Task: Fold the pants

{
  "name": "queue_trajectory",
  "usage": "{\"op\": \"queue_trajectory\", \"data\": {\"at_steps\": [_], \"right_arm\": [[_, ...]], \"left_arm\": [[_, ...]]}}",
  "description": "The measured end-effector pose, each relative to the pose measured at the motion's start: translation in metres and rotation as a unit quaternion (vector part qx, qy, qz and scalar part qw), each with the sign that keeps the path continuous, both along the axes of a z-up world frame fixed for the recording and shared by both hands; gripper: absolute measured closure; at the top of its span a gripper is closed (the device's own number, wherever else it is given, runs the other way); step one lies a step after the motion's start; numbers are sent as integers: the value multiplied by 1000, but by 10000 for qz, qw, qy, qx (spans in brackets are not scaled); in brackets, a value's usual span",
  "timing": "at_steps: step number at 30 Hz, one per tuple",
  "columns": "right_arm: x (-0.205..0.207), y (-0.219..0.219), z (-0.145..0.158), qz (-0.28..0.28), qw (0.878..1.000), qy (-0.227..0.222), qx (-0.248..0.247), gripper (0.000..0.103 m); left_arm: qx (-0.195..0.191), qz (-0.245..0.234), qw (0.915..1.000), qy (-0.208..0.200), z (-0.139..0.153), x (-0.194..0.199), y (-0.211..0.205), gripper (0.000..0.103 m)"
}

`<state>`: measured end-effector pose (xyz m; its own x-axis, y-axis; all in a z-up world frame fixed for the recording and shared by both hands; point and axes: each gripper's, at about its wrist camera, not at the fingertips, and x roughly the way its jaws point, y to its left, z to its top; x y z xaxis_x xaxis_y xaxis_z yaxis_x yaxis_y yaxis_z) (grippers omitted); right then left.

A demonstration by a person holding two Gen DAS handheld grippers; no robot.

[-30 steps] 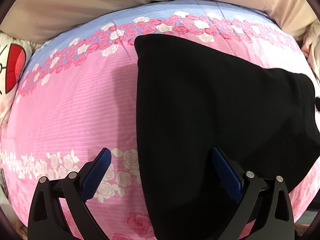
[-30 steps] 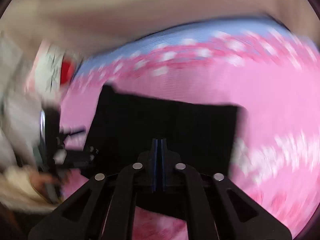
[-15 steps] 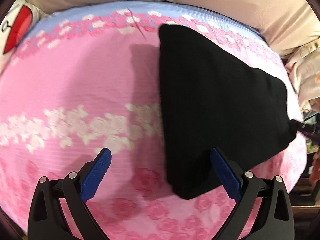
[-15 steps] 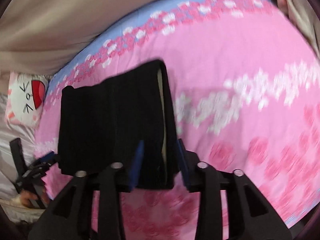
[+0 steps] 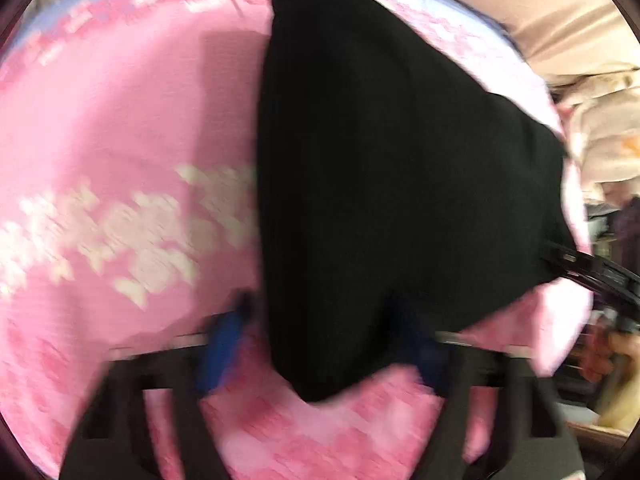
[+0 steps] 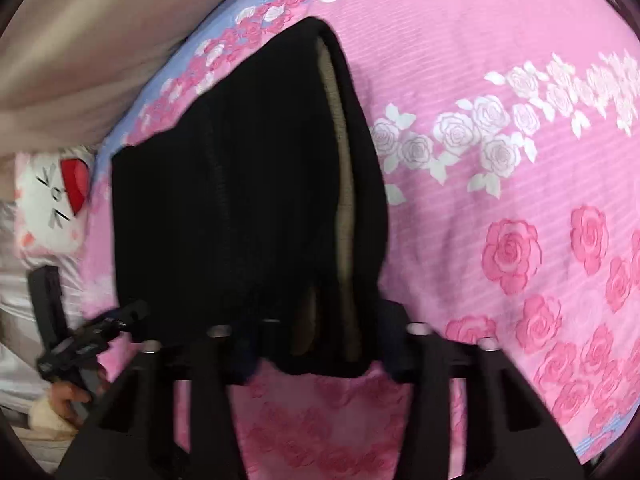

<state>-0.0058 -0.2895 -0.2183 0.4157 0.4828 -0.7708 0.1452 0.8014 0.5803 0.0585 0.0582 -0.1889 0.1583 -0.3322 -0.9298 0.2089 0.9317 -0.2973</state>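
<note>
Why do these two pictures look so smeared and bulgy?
Left wrist view: motion blur smears the rose bedspread and the left gripper; only the black pants keep a firm outline. Right wrist view: sharper roses, with blur at the right gripper. Both views bulge from fisheye distortion, with dark corners.

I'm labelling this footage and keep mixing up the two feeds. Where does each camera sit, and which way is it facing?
Left wrist: on the left gripper, looking forward over the black pants on the pink bedsheet; its own blurred fingers straddle the pants' near corner.
Right wrist: on the right gripper, looking along the pants from the other end; its fingers flank the near edge, and a cartoon pillow lies far left.
Shared: pants and bedsheet; each view catches the other gripper at its edge.
</note>
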Motion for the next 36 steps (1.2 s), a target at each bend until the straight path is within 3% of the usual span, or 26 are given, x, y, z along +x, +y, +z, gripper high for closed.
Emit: {"op": "queue_trajectory", "data": {"at_steps": [3, 6, 12, 14, 16, 17, 18, 19, 20, 21, 22, 23, 26, 28, 29, 30, 31, 33, 35, 36], "right_arm": [[-9, -5, 14, 160, 9996, -130, 215, 74], [-20, -5, 21, 409, 9984, -52, 389, 75], [-47, -3, 8, 951, 9942, 353, 355, 74], [-49, -6, -2, 808, 9961, 340, 57, 60], [-51, -18, 1, 132, 9991, 273, -294, 57], [-54, -25, 12, -211, 9991, 86, -350, 58], [-60, -28, 40, -514, 9955, -538, -579, 58], [-58, -21, 61, -342, 9914, -989, -782, 61], [-55, -11, 71, -94, 9891, -1163, -896, 67], [-42, 12, 82, 467, 9857, -1244, -1032, 69], [-30, 31, 84, 885, 9829, -1212, -1071, 75], [-16, 57, 81, 1374, 9774, -1173, -1095, 83], [25, 112, 53, 2136, 9602, -1057, -1457, 86], [46, 100, 37, 1767, 9638, -983, -1739, 97], [63, 68, 30, 1073, 9825, -801, -1293, 103], [64, 44, 28, 617, 9935, -628, -716, 103], [62, 40, 31, 523, 9952, -569, -594, 103], [54, 78, 55, 1255, 9793, -868, -1332, 100], [43, 131, 64, 2366, 9541, -1168, -1419, 103], [44, 144, 60, 2521, 9442, -1293, -1678, 103]], "left_arm": [[178, -243, 9995, -94, 8, -14, -2, 67], [122, -431, 9990, 13, 17, -27, -2, 76], [125, -1054, 9930, 527, 17, -84, -8, 76], [310, -977, 9936, 477, 13, -92, -9, 67], [443, -755, 9961, 124, 23, -92, -3, 65], [482, -701, 9963, -130, 36, -92, -2, 65], [556, -648, 9952, -474, 52, -91, -2, 58], [622, -566, 9920, -939, 74, -90, 0, 49], [641, -460, 9883, -1302, 88, -89, 1, 21], [679, -331, 9847, -1573, 99, -83, 0, 11], [694, -238, 9821, -1733, 102, -70, -8, 12], [754, -221, 9818, -1731, 98, -62, -14, 12], [1187, -213, 9810, -1523, 60, -29, -27, 12], [1813, -257, 9756, -1209, 22, -15, -29, 12], [1749, -232, 9783, -1083, 11, -10, -28, 10], [1535, -83, 9821, -1088, 10, -7, -23, 8], [1326, 83, 9858, -1027, 10, -7, -17, 8], [1359, 153, 9856, -992, 11, -4, -15, 8], [1355, 159, 9848, -1076, 16, -11, -16, 8], [1315, 195, 9850, -1098, 16, -12, -15, 8]]}}
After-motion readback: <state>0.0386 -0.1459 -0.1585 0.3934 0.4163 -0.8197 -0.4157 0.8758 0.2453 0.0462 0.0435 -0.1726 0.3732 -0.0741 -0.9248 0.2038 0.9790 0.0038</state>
